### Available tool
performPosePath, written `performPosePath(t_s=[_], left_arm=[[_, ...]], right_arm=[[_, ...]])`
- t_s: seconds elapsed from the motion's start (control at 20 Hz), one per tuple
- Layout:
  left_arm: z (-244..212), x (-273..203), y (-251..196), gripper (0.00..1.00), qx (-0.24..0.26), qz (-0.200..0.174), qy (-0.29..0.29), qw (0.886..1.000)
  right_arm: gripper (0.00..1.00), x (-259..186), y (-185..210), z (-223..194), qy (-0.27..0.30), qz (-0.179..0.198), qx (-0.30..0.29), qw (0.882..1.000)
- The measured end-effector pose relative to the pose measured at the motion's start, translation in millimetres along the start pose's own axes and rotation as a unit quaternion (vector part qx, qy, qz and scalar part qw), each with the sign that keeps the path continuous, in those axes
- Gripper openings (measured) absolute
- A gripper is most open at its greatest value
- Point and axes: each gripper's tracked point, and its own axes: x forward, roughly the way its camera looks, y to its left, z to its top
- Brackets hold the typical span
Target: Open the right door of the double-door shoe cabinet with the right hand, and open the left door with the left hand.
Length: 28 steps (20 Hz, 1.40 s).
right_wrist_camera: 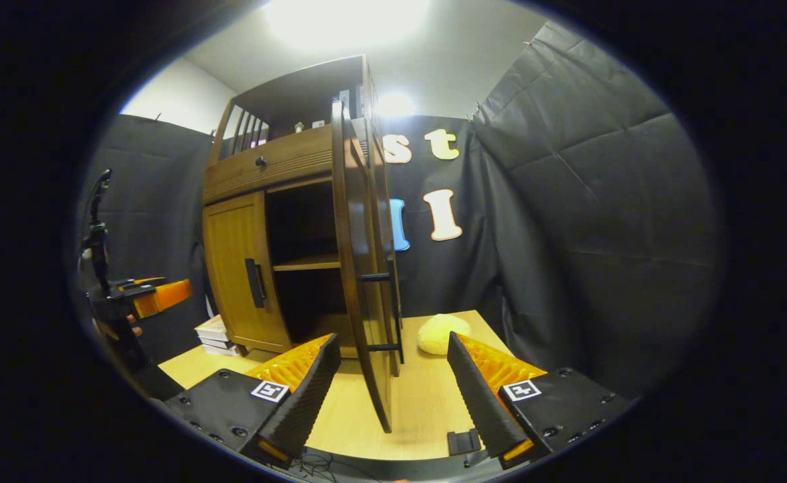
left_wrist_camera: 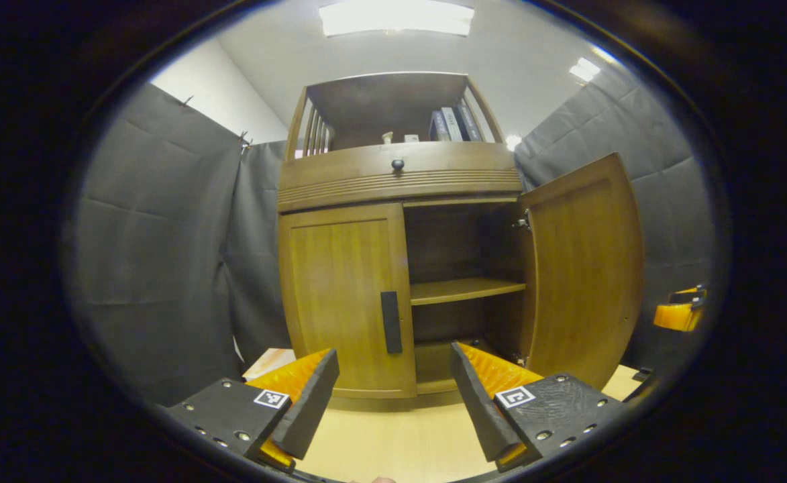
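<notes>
The right door (left_wrist_camera: 584, 268) is standing open; the left door (left_wrist_camera: 343, 295) is being approached. Both the left gripper (left_wrist_camera: 393, 396) and right gripper (right_wrist_camera: 390, 386) are being held with jaws apart. Judged next: the left door's handle (left_wrist_camera: 391, 322) is to be gripped and pulled.

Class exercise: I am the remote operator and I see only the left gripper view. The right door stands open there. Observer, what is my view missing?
Observer: In the right gripper view the right door is seen edge-on, and its dark handle sticks out on the outer face.
Operator: Is the right gripper on that handle?
Observer: No. The right gripper is open, fingers apart, with the door's lower edge between them but not touching.
Operator: Anything behind the open door?
Observer: A pale yellow soft object lies on the table there.
Operator: And beside the cabinet's closed left door?
Observer: A small stack of books sits on the table at its left.
</notes>
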Motion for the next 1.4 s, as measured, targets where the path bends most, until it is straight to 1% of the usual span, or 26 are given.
performPosePath(t_s=[0.05,0.1,0.25,0.3,0.35,0.55,0.6,0.65,0.7,0.75,0.8,0.85,0.9,0.95,1.25,1.3,1.35,1.4], left_arm=[[1.9,9.9,2.0,0.95,-0.002,-0.001,-0.001,1.0],[4.4,21.9,2.8,0.95,-0.004,-0.004,-0.006,1.0],[7.2,59.8,6.9,0.96,-0.008,-0.015,-0.01,1.0],[7.5,72.8,9.8,0.95,-0.01,-0.018,-0.012,1.0],[8.3,84.6,13.5,0.95,-0.012,-0.019,-0.014,1.0],[2.5,129.2,28.9,0.95,-0.027,-0.025,-0.014,0.999],[-1.9,138.9,32.7,0.95,-0.029,-0.026,-0.012,0.999],[-5.4,149.2,34.9,0.95,-0.029,-0.028,-0.009,0.999],[-10.7,159.9,35.8,0.95,-0.028,-0.029,-0.005,0.999],[-17.1,170.9,37.9,0.95,-0.027,-0.03,0.0,0.999],[-22.4,180.3,37.7,0.95,-0.027,-0.032,0.005,0.999],[-26.5,189.6,36.7,0.96,-0.028,-0.034,0.009,0.999],[-31.7,198.5,37.3,0.94,-0.029,-0.037,0.012,0.999],[-36.3,206.4,38.0,0.92,-0.029,-0.037,0.016,0.999],[-62.3,247.8,28.2,0.82,-0.031,-0.045,0.031,0.998],[-61.2,253.6,24.5,0.81,-0.028,-0.046,0.03,0.998],[-59.2,258.7,20.2,0.79,-0.025,-0.05,0.028,0.998],[-56.7,263.5,16.4,0.77,-0.022,-0.049,0.025,0.998]], right_arm=[[0.96,-3.3,-0.9,-2.6,-0.002,0.0,-0.008,1.0],[0.98,-6.1,-0.6,-3.4,-0.004,-0.005,-0.021,1.0],[0.98,-11.4,8.4,-4.6,-0.001,-0.022,-0.032,0.999],[0.93,-11.4,15.6,-3.0,-0.005,-0.023,-0.031,0.999],[0.98,-9.7,21.6,-2.8,-0.004,-0.029,-0.033,0.999],[0.98,2.5,36.2,0.9,-0.001,-0.047,-0.043,0.998],[0.93,4.7,38.7,0.7,0.0,-0.052,-0.045,0.998],[0.93,6.8,41.4,1.7,0.0,-0.055,-0.048,0.997],[0.98,6.4,41.6,0.1,0.001,-0.058,-0.05,0.997],[0.98,6.2,42.5,-0.6,0.004,-0.061,-0.051,0.997],[0.93,11.1,46.4,-2.9,0.007,-0.061,-0.049,0.997],[0.98,13.3,49.4,-4.9,0.01,-0.062,-0.045,0.997],[0.93,13.7,50.9,-6.9,0.013,-0.065,-0.041,0.997],[0.98,14.2,51.1,-9.2,0.016,-0.069,-0.04,0.997],[0.98,14.9,48.9,-14.7,0.028,-0.089,-0.05,0.994],[0.93,15.5,49.3,-14.5,0.029,-0.09,-0.051,0.994],[0.93,16.0,48.7,-15.0,0.03,-0.091,-0.051,0.994],[0.98,17.1,49.6,-14.8,0.03,-0.092,-0.051,0.994]])
